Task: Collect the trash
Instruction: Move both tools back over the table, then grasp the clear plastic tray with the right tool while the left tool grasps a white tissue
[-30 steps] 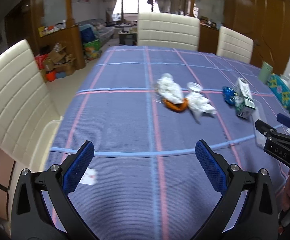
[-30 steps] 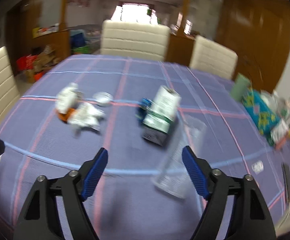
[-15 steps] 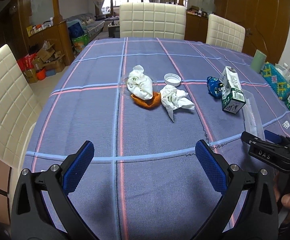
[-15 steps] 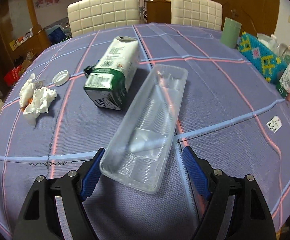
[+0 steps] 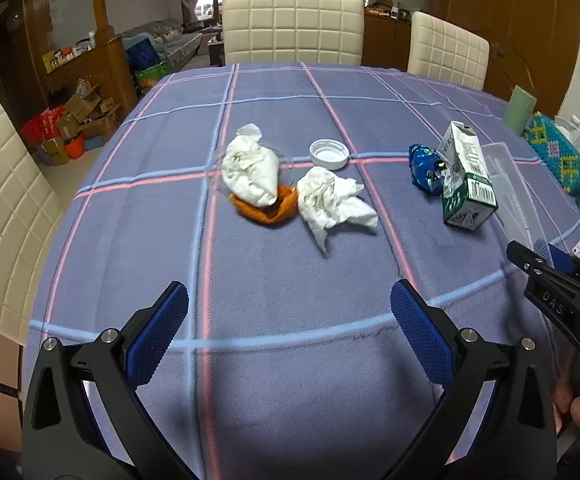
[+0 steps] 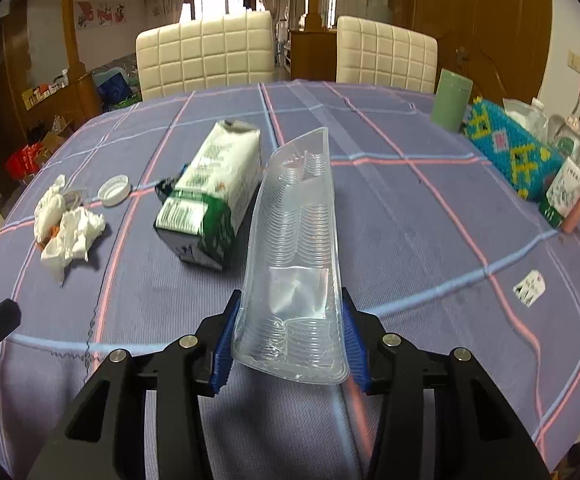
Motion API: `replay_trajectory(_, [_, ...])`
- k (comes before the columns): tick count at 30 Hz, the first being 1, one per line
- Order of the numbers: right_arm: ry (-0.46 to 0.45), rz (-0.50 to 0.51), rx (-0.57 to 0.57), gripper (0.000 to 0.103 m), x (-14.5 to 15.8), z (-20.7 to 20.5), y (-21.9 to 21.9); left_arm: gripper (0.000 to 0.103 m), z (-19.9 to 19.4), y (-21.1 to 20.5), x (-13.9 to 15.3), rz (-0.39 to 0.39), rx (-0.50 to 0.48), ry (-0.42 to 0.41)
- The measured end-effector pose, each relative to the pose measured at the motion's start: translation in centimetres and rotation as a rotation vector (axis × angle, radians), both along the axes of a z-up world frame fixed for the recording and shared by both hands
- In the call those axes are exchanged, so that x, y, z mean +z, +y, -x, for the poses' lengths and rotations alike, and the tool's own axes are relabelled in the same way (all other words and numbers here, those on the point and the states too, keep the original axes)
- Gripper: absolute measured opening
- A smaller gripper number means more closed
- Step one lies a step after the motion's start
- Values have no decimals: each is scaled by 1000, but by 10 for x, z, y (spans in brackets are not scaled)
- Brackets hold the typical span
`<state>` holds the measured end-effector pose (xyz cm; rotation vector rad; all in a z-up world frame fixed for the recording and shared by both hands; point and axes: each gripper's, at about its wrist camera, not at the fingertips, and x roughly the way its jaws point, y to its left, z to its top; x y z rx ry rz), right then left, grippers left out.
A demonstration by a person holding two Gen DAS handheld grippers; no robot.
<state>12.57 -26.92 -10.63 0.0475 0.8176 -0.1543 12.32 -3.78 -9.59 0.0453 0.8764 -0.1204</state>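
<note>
My right gripper (image 6: 290,336) is shut on the near end of a clear plastic tray (image 6: 294,248), which tilts up off the blue checked tablecloth (image 6: 410,240). Beside it lies a green and white milk carton (image 6: 209,196), with a white cap (image 6: 114,196) and crumpled tissues (image 6: 69,232) to its left. My left gripper (image 5: 290,336) is open and empty above the near cloth. Ahead of it lie two tissue wads (image 5: 251,172) (image 5: 330,202) on an orange peel (image 5: 265,210), the cap (image 5: 328,154), a blue wrapper (image 5: 424,168) and the carton (image 5: 466,180).
Cream chairs (image 5: 292,28) stand at the far side and the left (image 5: 1,200). At the right edge are a green cup (image 6: 450,100), a blue beaded box (image 6: 510,148), a glass bottle (image 6: 574,128) and a small carton (image 6: 566,192).
My right gripper has closed on the clear tray and tipped its far end up off the table. My left gripper has moved closer to the tissues and stays open.
</note>
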Motion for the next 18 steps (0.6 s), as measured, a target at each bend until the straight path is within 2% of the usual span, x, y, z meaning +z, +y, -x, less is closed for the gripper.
replay_trajectory(3, [-5, 0, 2, 45, 3, -5, -3, 99, -7, -7, 5, -20, 23, -59])
replay_trajectory(5, [-4, -6, 5, 45, 4, -10, -7, 87, -16, -11, 4, -5, 9, -45])
replay_trajectory(7, [-4, -12, 10, 45, 4, -13, -10, 82, -30, -17, 0, 31, -19, 0])
replay_trajectory(9, [-7, -13, 13, 45, 4, -16, -13, 82, -41, -23, -6, 42, -34, 29])
replay_trajectory(15, [-9, -36, 15, 45, 2, -22, -22, 81, -72, -41, -18, 8, -38, 62])
replay_trajectory(18, [-4, -52, 13, 45, 0, -25, -26, 78, -83, -44, -22, -2, -28, 71])
